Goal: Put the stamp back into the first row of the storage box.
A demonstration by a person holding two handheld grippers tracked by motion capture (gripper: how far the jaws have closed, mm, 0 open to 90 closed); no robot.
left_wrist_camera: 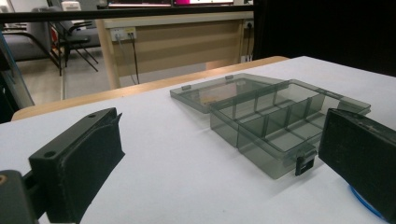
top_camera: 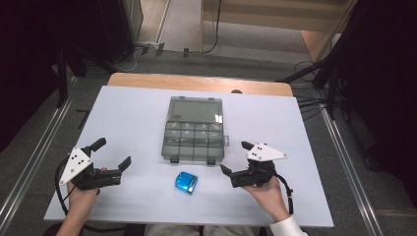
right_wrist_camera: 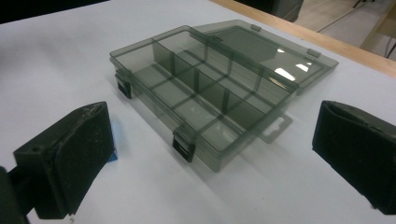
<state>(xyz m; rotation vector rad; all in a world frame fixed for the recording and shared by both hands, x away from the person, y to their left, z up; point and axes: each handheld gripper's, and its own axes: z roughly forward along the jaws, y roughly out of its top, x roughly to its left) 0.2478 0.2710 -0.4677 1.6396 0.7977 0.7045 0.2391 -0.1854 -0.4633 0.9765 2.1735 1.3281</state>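
One smoky organizer box (top_camera: 194,130), lid open

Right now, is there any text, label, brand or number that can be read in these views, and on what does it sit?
None can be read.
Organizer box: a small dark mark on its open lid, too blurred to read.
Blue object: no lettering can be made out.
Grey plates on the left gripper and right gripper: black dots, no text.

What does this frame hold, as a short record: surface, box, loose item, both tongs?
surface: white table top
box: smoky clear compartment box, lid open and laid flat, compartments look empty
loose item: small blue object, on the table just in front of the box
left tongs: open, holding nothing
right tongs: open, holding nothing
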